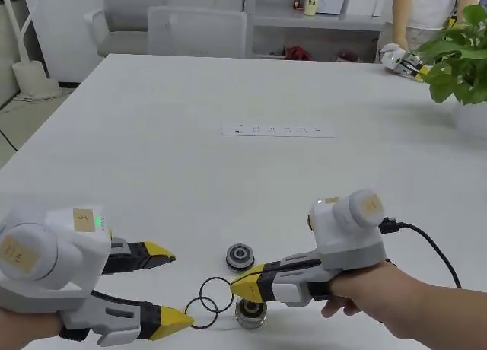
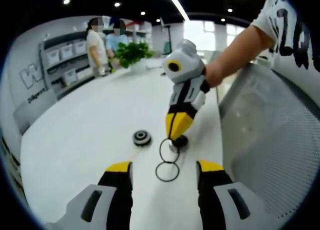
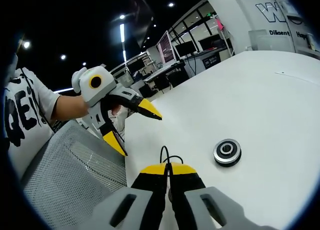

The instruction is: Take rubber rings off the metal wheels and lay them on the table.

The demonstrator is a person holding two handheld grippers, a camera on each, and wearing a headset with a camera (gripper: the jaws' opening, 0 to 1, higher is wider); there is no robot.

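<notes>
Two hand-held grippers at a white table, seen from the head view and from both gripper views. The right gripper, held in a hand entering from 4 o'clock in the head view, has its yellow-tipped jaws clenched together on a thin black rubber ring; in the right gripper view the ring shows as a fine black loop rising from between the closed tips. Directly beneath those tips sits a small round metal wheel with a dark hub, and whether the pinched ring still touches this wheel cannot be told. A second thin black rubber ring lies flat on the table at 9 o'clock of that wheel in the head view, overlapping the pinched ring. A second metal wheel with a black outer band lies flat at 11 o'clock of the first, a little apart from it. The left gripper, at 8 o'clock in the head view, is released: its jaws stand wide apart and hold nothing, pointing toward the rings. At 12 o'clock of the wheels, well apart, lies a flat white strip with small dark markings. A green leafy plant stands at 2 o'clock by the far table edge.
</notes>
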